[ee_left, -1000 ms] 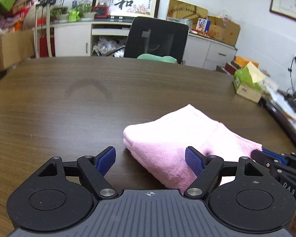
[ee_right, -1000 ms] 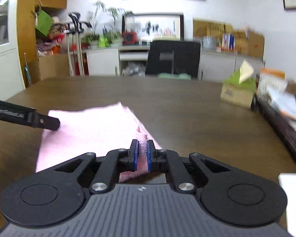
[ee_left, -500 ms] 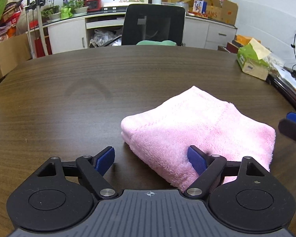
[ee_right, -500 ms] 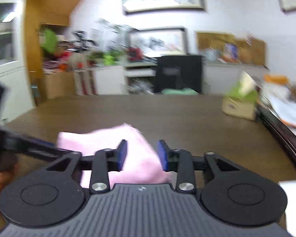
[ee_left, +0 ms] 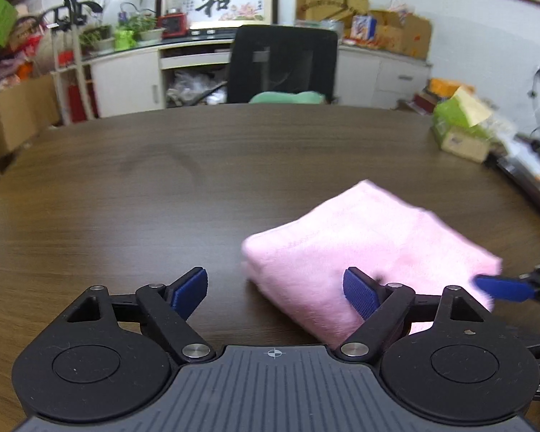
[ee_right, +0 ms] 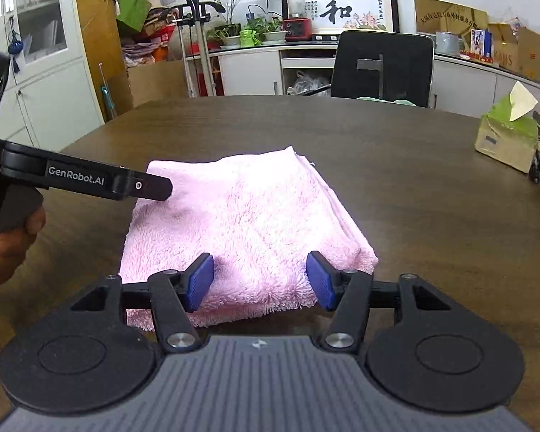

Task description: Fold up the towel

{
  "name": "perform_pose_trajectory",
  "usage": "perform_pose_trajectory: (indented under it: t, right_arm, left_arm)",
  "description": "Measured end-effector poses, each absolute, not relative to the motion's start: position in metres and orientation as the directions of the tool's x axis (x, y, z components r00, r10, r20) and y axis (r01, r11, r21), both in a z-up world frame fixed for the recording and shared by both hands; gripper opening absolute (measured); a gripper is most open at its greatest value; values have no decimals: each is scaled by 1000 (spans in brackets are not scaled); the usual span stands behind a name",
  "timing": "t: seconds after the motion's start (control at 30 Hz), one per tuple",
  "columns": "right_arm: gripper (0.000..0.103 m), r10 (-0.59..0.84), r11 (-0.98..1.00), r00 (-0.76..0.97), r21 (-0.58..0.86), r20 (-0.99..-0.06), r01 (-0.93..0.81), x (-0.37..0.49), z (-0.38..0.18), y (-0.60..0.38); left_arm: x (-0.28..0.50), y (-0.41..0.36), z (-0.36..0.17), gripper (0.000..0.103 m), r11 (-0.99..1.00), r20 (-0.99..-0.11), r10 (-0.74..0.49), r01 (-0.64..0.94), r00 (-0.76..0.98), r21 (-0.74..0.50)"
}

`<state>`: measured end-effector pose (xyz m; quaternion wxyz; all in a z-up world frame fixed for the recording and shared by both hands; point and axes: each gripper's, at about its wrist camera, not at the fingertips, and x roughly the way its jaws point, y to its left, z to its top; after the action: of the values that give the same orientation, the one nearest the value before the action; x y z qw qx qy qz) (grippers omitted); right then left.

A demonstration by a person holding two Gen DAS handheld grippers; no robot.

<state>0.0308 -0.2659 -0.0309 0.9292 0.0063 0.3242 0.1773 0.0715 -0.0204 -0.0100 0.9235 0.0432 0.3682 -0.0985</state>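
The right gripper [ee_right: 259, 280], low in the centre of its own view, had its two blue pads spread wide apart, holding nothing. A second earlier those pads were pinched together on a fold of pink cloth; half a second earlier they were already parting. Between and just beyond them lay the pink towel [ee_right: 241, 223], a thick squared bundle flat on the dark wooden table [ee_right: 414, 187], its layered edges showing along the right side.

The left gripper [ee_left: 275, 289], at the bottom centre of its view, was likewise wide open and empty, as it had been throughout. Its right pad [ee_left: 360, 297] sat in front of the towel [ee_left: 370, 244], which filled the lower right of that frame; whether pad and cloth touched could not be told. The right gripper's blue tip poked in at the right edge.

Beyond stood a black office chair [ee_left: 282, 63] and a green tissue box [ee_right: 507, 136].

With the cloth let go and lying neatly squared, the fold looked finished or nearly so.
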Motion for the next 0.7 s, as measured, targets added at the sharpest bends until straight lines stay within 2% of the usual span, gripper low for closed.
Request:
perform_pose_trajectory:
  t: [0.17, 0.23, 0.3, 0.47, 0.6, 0.7]
  right_arm:
    - [72, 319, 947, 724, 188, -611, -259, 24, -28, -247]
    - [91, 353, 935, 704, 222, -616, -275, 19, -27, -238]
    - [97, 382, 924, 691, 237, -613, -301, 13, -27, -227]
    - [95, 408, 912, 734, 205, -543, -356, -1, -16, -225]
    - [95, 427, 901, 764, 295, -484, -317, 5, -4, -259]
    - [95, 357, 928, 791, 285, -496, -240, 16, -7, -278]
  left_arm:
    - [83, -17, -14, 87, 984, -707, -108, 176, 699, 24]
    - [85, -16, -11, 87, 987, -687, -72, 149, 723, 53]
    - [87, -9, -8, 86, 992, -665, -52, 113, 745, 48]
    - [77, 14, 6, 84, 994, -628, -108, 102, 771, -46]
    - [58, 23, 13, 86, 973, -617, -228, 196, 753, -121]
    - [44, 16, 7, 86, 960, -641, -261, 261, 722, -97]
